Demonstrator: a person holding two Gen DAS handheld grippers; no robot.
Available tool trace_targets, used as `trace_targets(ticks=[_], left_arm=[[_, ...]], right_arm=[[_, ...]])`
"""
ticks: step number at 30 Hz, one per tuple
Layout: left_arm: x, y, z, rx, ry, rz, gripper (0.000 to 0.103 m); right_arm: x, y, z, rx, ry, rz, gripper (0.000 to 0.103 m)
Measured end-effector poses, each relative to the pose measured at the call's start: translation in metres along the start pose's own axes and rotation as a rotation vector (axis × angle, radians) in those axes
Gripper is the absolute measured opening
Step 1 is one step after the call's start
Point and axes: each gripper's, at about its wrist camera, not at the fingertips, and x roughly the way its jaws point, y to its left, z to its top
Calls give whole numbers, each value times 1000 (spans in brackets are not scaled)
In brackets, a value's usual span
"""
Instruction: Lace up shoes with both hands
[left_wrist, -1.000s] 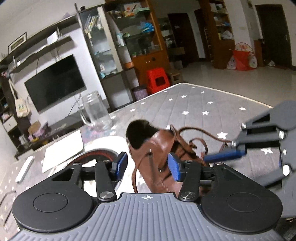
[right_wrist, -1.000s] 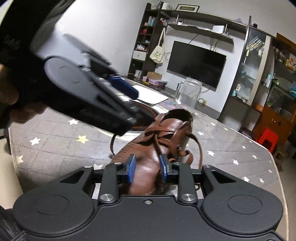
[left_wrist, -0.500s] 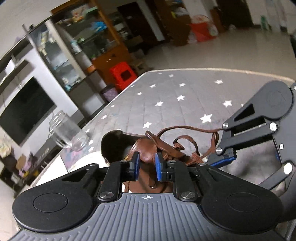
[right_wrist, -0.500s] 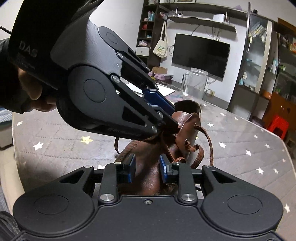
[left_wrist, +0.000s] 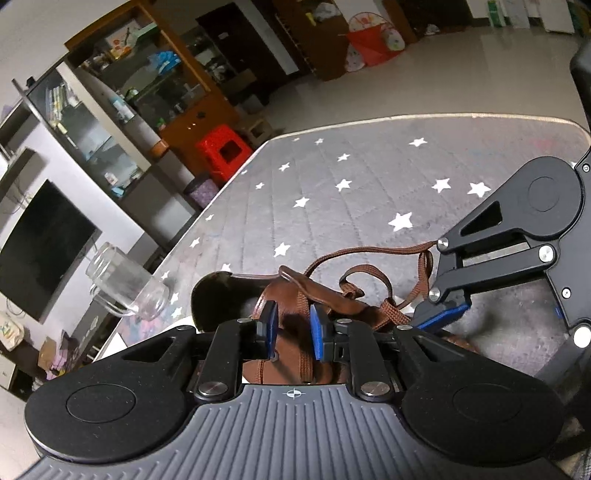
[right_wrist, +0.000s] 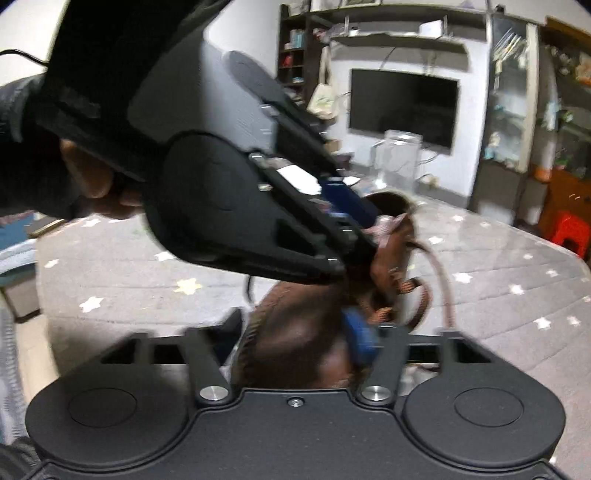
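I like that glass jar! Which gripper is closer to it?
Left. The left gripper sits over the shoe, on the glass jar's side; the right gripper is past the shoe, farther away.

Your shoe (left_wrist: 295, 332) reads brown leather with a dark, near-black opening; laces (left_wrist: 369, 254) a matching brown weave. Both your grippers are black with blue finger pads (left_wrist: 318, 332). The table cover (left_wrist: 369, 177) is grey, quilted, patterned with white stars. Behind: a red stool (left_wrist: 225, 151), a black TV screen (left_wrist: 40, 251), a clear glass jar (left_wrist: 127, 288).
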Motion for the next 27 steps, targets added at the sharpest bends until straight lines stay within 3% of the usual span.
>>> trace_targets(ticks=[3,7,10,15,22,27], left_arm=[[5,1,1,-6,7,1,20],[8,0,1,-40,6,0,10],[5,-5,0,-60,-11,39,6],[-7,5,-5,-213,-42,110,5],[-29,15,-16,-368,-75,211,4],[-50,25,-37,-590,-72,285,4]], right_arm=[[1,9,-3,-55,3,-31,79],[0,4,-2,-9,-3,-9,80],[-2,2,-4,28,-4,7,89],[-3,2,-7,51,0,25,101],[-3,3,-4,60,14,32,103],[3,3,1,49,30,21,103]])
